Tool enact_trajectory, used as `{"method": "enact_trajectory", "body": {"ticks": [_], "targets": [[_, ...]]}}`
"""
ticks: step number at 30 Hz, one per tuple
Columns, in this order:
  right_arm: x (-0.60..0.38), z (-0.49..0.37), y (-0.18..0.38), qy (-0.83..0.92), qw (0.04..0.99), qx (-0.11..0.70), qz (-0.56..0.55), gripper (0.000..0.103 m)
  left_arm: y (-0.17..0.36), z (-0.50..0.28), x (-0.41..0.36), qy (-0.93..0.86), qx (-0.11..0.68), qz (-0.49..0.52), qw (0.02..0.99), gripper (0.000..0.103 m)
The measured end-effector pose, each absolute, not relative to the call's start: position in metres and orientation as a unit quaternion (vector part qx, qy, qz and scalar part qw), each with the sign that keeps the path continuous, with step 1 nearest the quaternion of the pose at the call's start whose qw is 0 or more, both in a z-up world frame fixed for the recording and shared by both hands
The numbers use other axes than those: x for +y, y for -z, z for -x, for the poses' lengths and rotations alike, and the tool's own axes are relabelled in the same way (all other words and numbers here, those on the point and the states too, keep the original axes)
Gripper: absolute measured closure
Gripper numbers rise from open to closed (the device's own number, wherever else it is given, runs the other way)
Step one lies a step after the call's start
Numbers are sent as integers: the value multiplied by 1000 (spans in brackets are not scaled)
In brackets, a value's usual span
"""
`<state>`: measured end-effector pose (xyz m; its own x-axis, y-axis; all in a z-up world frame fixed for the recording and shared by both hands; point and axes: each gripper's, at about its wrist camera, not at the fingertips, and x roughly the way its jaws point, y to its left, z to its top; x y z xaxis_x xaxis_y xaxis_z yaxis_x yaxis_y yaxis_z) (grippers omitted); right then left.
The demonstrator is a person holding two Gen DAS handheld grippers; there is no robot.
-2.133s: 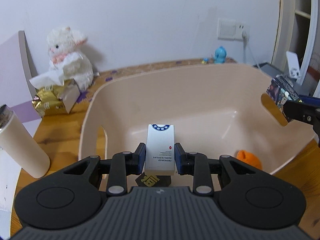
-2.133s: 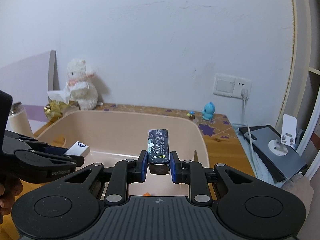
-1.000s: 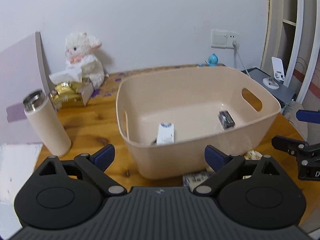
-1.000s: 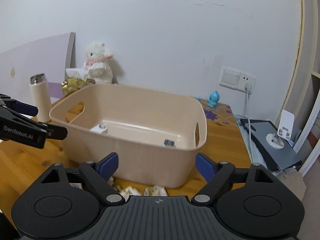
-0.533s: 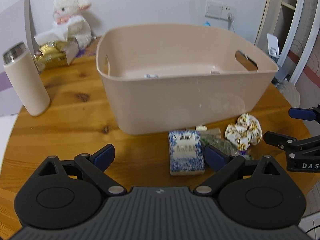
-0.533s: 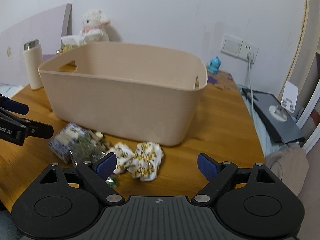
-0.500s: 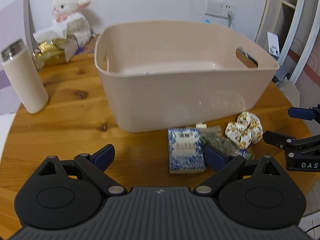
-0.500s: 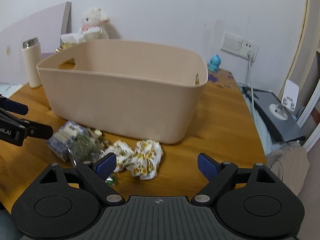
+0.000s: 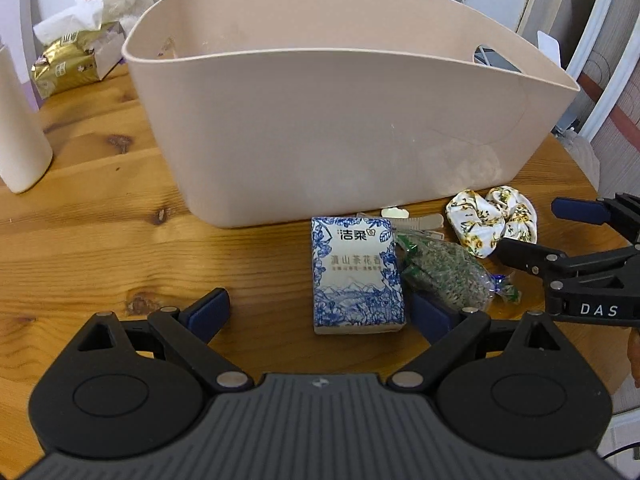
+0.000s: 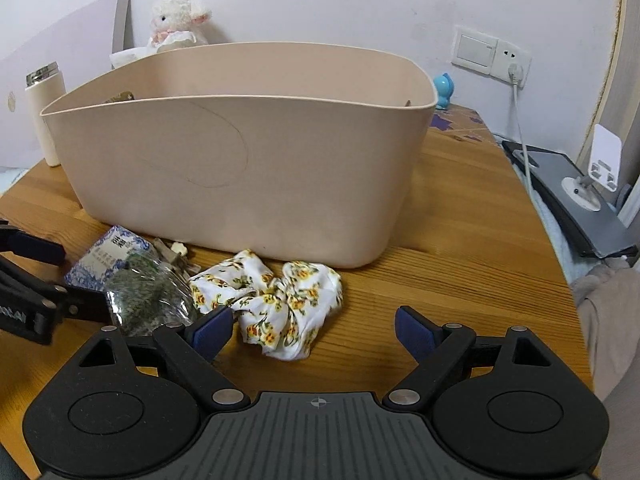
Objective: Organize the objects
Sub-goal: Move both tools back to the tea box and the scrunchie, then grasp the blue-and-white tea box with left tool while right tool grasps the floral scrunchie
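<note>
On the near side of the bin [image 9: 340, 120], both the left gripper [image 9: 318, 306] and the right gripper [image 10: 314, 330] have come down wide open and empty, so the tissue pack [image 9: 356, 274] and scrunchie [image 10: 276, 300] on the table [image 9: 100, 208] seem next to go in.

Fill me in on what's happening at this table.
A person is tidying small items into the beige tub with two handheld grippers. Both are open and empty. The left gripper is lined up on the blue-and-white tissue pack, the right gripper on the floral scrunchie. A clear bag of dried herbs and some small clips lie between them on the wooden table, in front of the tub.
</note>
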<state>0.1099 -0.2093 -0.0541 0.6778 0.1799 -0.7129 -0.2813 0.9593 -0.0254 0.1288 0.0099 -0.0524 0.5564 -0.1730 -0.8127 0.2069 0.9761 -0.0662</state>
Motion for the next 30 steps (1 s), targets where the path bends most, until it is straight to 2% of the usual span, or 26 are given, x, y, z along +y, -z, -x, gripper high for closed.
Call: {"method": "enact_trajectory", "body": {"ticks": [2, 5, 8, 10, 12, 13, 15, 22, 30], "targets": [[-208, -112, 57, -130, 913, 381, 62, 15, 53, -129, 8, 108, 455, -21, 884, 7], [-204, -114, 59, -137, 911, 384, 61, 22, 53, -128, 7, 109, 450, -26, 886, 11], [-199, -113, 62, -143, 910, 385, 62, 39, 52, -126, 8, 97, 444, -38, 890, 23], [-195, -110, 62, -150, 910, 382, 64, 51, 50, -124, 11, 89, 439, -36, 893, 39], [-193, -107, 60, -153, 909, 381, 66, 68, 48, -124, 16, 82, 437, -31, 895, 50], [-191, -106, 60, -154, 909, 381, 69, 73, 47, -124, 19, 80, 437, -27, 895, 55], [-190, -103, 58, -152, 909, 381, 74, 86, 46, -125, 24, 83, 440, -13, 894, 55], [-196, -91, 52, -137, 913, 377, 77, 90, 43, -118, 30, 81, 446, 3, 891, 55], [-202, -72, 20, -131, 927, 343, 70, 90, 26, -103, 39, 84, 431, 7, 898, 55]]}}
